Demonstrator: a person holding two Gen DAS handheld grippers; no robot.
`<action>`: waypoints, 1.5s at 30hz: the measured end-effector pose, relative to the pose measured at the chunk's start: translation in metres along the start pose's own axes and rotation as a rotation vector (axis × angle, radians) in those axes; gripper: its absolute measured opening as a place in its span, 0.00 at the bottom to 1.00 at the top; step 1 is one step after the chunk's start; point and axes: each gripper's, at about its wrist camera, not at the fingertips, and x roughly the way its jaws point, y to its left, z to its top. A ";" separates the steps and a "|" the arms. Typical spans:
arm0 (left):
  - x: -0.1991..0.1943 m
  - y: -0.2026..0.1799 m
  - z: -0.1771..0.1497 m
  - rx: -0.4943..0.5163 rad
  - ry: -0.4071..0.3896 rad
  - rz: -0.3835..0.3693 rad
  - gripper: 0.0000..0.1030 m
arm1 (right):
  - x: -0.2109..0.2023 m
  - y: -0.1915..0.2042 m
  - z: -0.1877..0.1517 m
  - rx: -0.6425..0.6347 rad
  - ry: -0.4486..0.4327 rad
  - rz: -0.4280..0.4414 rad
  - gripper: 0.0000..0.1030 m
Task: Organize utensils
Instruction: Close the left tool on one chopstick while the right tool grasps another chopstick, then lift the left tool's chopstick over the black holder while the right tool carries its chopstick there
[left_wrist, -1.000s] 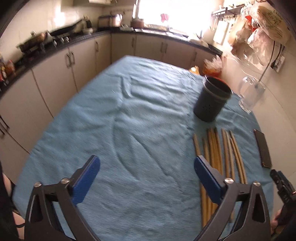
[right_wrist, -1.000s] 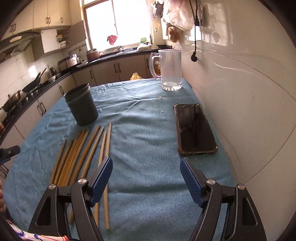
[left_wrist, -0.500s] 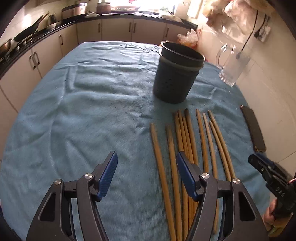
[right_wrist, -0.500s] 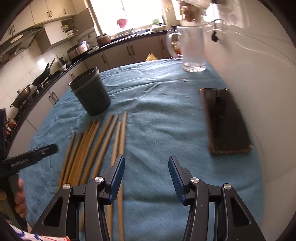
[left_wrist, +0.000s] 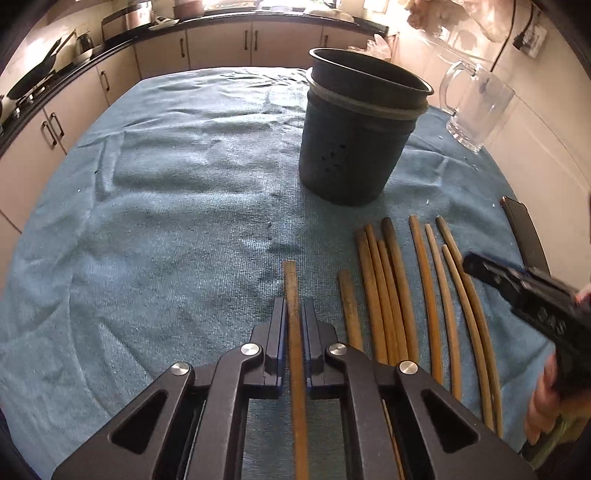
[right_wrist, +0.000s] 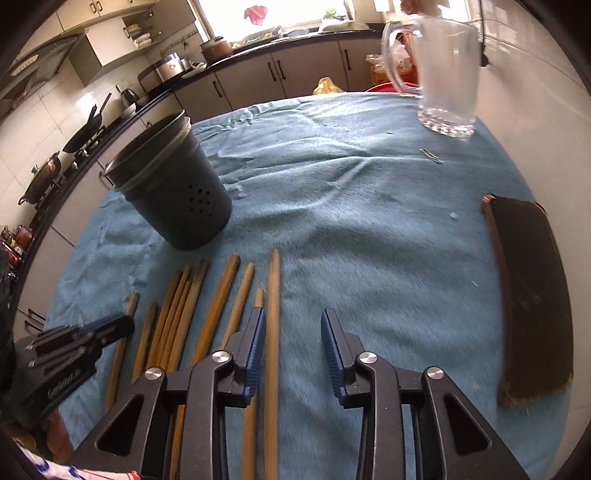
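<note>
Several wooden chopsticks (left_wrist: 391, 280) lie side by side on the blue cloth; they also show in the right wrist view (right_wrist: 184, 306). A dark utensil holder (left_wrist: 351, 136) stands upright beyond them, seen too in the right wrist view (right_wrist: 173, 188). My left gripper (left_wrist: 294, 314) is shut on the leftmost chopstick (left_wrist: 291, 291), low at the cloth. My right gripper (right_wrist: 291, 325) is open, and the rightmost chopstick (right_wrist: 273, 295) lies between its fingers, close to the left one. Each gripper shows in the other's view, the right (left_wrist: 532, 295) and the left (right_wrist: 74, 343).
A glass pitcher (right_wrist: 443, 70) stands at the far right by the wall. A dark phone (right_wrist: 532, 295) lies on the cloth at the right. The blue cloth (left_wrist: 166, 221) covers the table. Kitchen counters and cabinets (left_wrist: 221, 44) run behind.
Both grippers moved forward and down to the chopsticks. The left gripper closed on the leftmost chopstick. The right gripper narrowed around the rightmost one.
</note>
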 end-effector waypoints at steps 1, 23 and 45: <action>0.000 0.001 0.000 0.001 0.004 -0.004 0.07 | 0.003 0.002 0.003 -0.007 0.005 -0.007 0.30; -0.004 0.008 0.012 0.005 -0.016 -0.087 0.06 | -0.002 0.020 0.040 -0.036 -0.004 -0.081 0.07; -0.189 0.006 -0.054 0.065 -0.472 -0.103 0.06 | -0.200 0.065 -0.039 -0.084 -0.400 -0.073 0.07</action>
